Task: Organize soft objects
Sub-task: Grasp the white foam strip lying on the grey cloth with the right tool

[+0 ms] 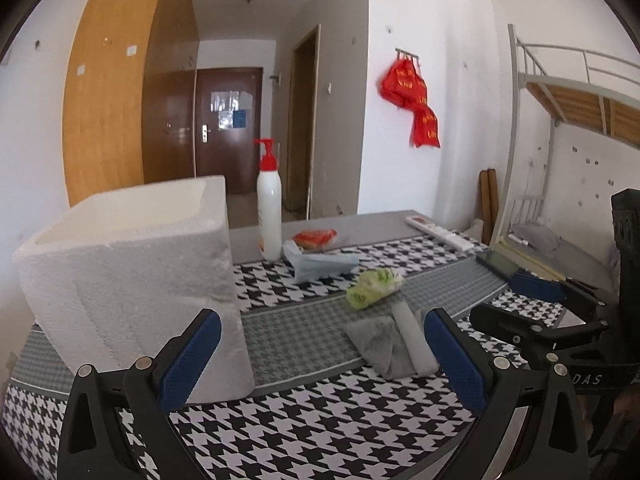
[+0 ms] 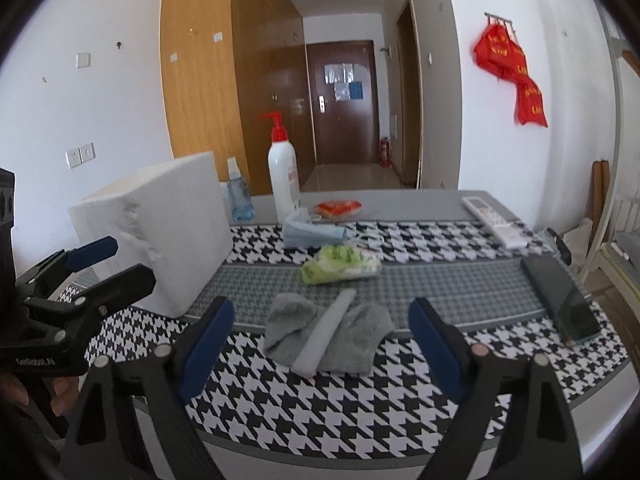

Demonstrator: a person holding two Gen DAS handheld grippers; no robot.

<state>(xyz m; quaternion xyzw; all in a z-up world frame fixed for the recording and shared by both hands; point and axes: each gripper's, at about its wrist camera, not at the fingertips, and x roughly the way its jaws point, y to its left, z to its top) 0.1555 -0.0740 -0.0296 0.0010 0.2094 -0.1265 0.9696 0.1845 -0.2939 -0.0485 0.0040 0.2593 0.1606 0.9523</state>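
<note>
1. Houndstooth cloth (image 2: 320, 416) in black, white and grey covers the tabletop and carries every item listed below.
2. Left gripper (image 1: 320, 360): jaws apart, nothing between them, held above the near edge of the tabletop. The blue pad of its left finger sits just in front of the white foam box (image 1: 132, 280).
3. Right gripper (image 2: 322, 344): jaws apart, nothing between them, held above the near edge, with the grey folded cloth (image 2: 328, 332) lying on the tabletop ahead of the gap.
4. Grey folded cloth: near the middle of the near edge, with a white strip (image 2: 326, 332) lying diagonally across it.
5. Green-and-white soft packet (image 2: 340, 266): just beyond the grey cloth, toward the tabletop centre.
6. Blue face masks (image 2: 310, 234): beyond the green packet; an orange-red packet (image 2: 338, 208) lies beyond them near the far edge.
7. Foam box: open-topped, at the left side of the tabletop.
8. White pump bottle (image 2: 282, 176) with red dispenser stands at the far edge; a blue spray bottle (image 2: 240, 196) stands beside it, next to the box.
9. White remote control (image 2: 494, 220) lies toward the far right corner; a dark phone (image 2: 560, 300) lies near the right edge.
</note>
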